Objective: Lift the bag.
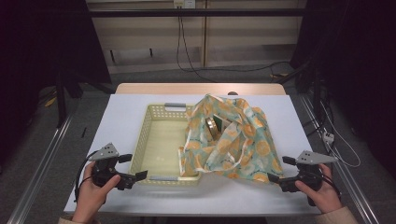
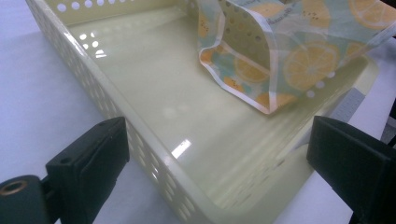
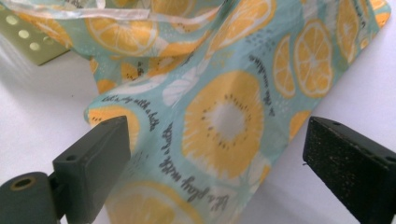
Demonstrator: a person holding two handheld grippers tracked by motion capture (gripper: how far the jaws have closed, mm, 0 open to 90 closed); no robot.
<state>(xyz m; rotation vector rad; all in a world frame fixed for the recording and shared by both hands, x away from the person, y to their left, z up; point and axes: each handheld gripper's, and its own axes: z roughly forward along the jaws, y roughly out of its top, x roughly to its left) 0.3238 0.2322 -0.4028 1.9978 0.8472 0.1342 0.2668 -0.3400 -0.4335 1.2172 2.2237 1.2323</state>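
A pale yellow perforated basket (image 1: pixel 154 140) (image 2: pixel 140 144) stands mid-table. A teal fabric bag with an orange-slice print (image 1: pixel 233 140) (image 2: pixel 299 51) (image 3: pixel 219 116) lies slumped over the basket's right side and onto the table; round tins (image 1: pixel 213 127) show in its open mouth. My left gripper (image 1: pixel 133 173) (image 2: pixel 215 163) sits at the basket's near left corner, jaws wide apart, nothing between them. My right gripper (image 1: pixel 276 175) (image 3: pixel 215 158) rests by the bag's near right corner, open, its jaws either side of the cloth's edge without touching it.
The white table top (image 1: pixel 121 116) has free room left of the basket and along the front edge. A wooden strip (image 1: pixel 201 88) runs along the far edge. Cables (image 1: pixel 187 51) hang at the back wall, and metal rails (image 1: pixel 42 163) flank the table.
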